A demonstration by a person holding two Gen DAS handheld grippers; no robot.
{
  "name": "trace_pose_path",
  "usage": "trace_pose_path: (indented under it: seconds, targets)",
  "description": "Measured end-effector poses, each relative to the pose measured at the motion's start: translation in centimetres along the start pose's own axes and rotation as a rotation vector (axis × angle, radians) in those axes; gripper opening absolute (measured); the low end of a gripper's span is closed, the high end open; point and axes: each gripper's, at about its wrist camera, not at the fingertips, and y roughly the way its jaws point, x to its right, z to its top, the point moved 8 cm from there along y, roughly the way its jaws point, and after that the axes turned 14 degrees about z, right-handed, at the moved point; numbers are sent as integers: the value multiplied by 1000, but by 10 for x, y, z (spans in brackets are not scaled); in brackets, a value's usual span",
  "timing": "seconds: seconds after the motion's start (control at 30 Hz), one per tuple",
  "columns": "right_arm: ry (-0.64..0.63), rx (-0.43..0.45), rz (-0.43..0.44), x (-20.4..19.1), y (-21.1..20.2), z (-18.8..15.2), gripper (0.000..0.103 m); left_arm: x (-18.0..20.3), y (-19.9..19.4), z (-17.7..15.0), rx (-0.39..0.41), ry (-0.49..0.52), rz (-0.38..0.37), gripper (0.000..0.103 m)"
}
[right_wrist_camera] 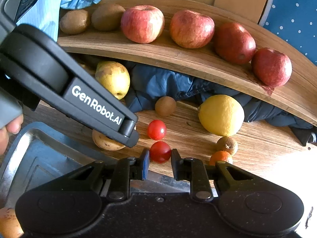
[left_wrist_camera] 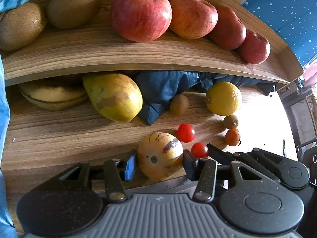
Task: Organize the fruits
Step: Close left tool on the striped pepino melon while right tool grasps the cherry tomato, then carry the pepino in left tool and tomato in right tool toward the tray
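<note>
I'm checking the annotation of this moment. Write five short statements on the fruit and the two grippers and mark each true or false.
1. Four red apples sit in a row on the upper shelf. True.
2. The left gripper has its fingers either side of the pale striped fruit. True.
3. The right gripper is clamped on the lemon. False: its open fingers flank a cherry tomato; the lemon lies apart on the lower board.
4. The kiwis lie right of the apples. False: they lie left.
5. A dark blue cloth lies under the shelf. True.
</note>
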Motion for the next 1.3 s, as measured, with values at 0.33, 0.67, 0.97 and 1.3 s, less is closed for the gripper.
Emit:
trace_pose_path:
  seconds: [0.33,0.67,0.97,1.3]
  targets:
    - [9,29,-4,-4,-16,-2,24,5,-7,-4,18,14,0,53]
    - [20,60,-24,-2,-37,-10,24,10,-17,-10,40,41,-7,53]
    - [35,80,-37,-3,-59,-25,24,21,-28,-29,52,66,-10,53]
    - [25,82,-21,-12,-75,-46,24,27,-37,-59,46,57,-2,53]
